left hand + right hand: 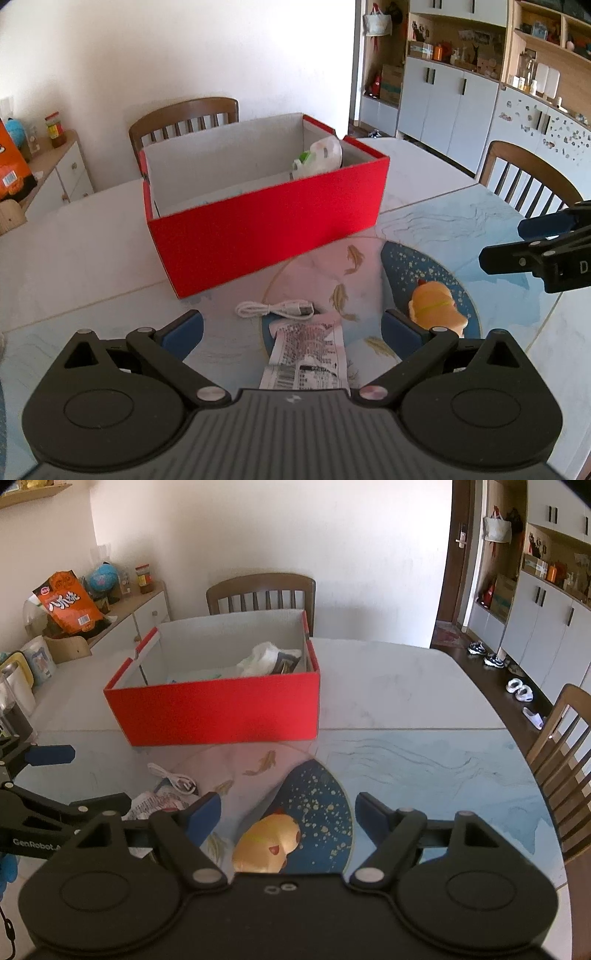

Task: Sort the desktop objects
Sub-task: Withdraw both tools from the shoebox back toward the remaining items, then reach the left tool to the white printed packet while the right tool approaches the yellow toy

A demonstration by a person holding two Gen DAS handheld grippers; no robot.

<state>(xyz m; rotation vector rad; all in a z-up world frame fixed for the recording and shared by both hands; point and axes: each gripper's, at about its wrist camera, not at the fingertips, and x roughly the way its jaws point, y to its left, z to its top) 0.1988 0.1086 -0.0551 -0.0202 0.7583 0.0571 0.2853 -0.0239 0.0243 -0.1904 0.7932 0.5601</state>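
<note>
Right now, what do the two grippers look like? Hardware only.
Both match: black bodies with round pivot housings, silver rivets, black linkage arms and blue fingers. The left gripper has white "GenRobot" lettering on its side; the right gripper looks identical.

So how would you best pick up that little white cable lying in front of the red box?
Grip the white cable at its coiled bundle on the left end, coming straight down from above with the open left gripper. It lies flat on the table, so there is no side edge to catch; the bunched loops probably give the thickest bite.
</note>
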